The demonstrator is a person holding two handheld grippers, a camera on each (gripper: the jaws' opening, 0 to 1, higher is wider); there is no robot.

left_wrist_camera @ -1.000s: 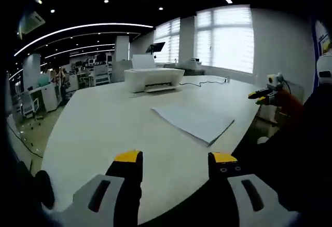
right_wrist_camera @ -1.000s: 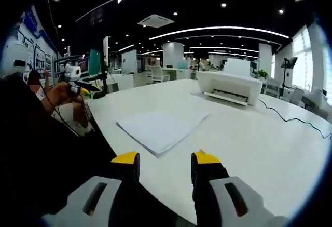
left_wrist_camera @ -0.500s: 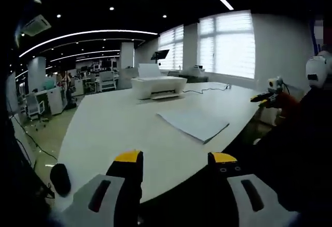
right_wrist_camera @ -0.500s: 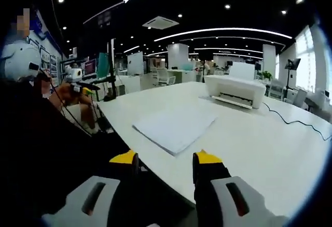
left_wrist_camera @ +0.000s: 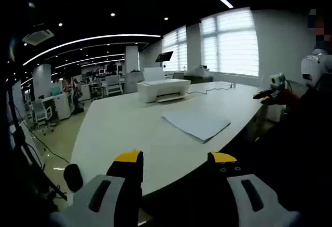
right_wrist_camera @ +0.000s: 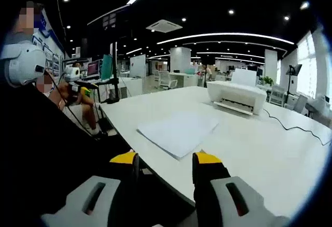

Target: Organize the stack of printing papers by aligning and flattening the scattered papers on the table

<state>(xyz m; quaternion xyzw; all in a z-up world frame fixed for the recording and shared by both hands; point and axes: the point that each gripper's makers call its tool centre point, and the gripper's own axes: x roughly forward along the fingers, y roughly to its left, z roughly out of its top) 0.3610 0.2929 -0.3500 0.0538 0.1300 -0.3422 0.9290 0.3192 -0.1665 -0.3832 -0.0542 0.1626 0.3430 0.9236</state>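
- Two claws are mine, and both stand with jaws apart, nothing between them: my left claw (left_wrist_camera: 175, 158) and my right claw (right_wrist_camera: 163, 157) each show grey moulded bodies tipped with yellow, blunt-ended fingers.
- Both claws hang off the near edge of the table (left_wrist_camera: 119, 128), short of its top and touching nothing.
- Ahead of my left claw and a little to its right lies the stack of printing papers (left_wrist_camera: 196, 123); from my right claw it sits straight ahead, just past the table edge (right_wrist_camera: 177, 132).
- Paper sheets look thin, matte and pale grey-white, lying flat as one low rectangular pile turned at an angle to the table edge, one corner pointing toward me.
- Edges of the pile look mostly even from here; I cannot tell whether single sheets stick out.
- Tabletop is smooth, white and broad, with a rounded outline and a faint sheen.
- Beyond the papers, well apart from them, stands a white boxy printer (left_wrist_camera: 163, 88) with a sheet rising from its back; a thin dark cable (right_wrist_camera: 295, 128) trails from it across the table.
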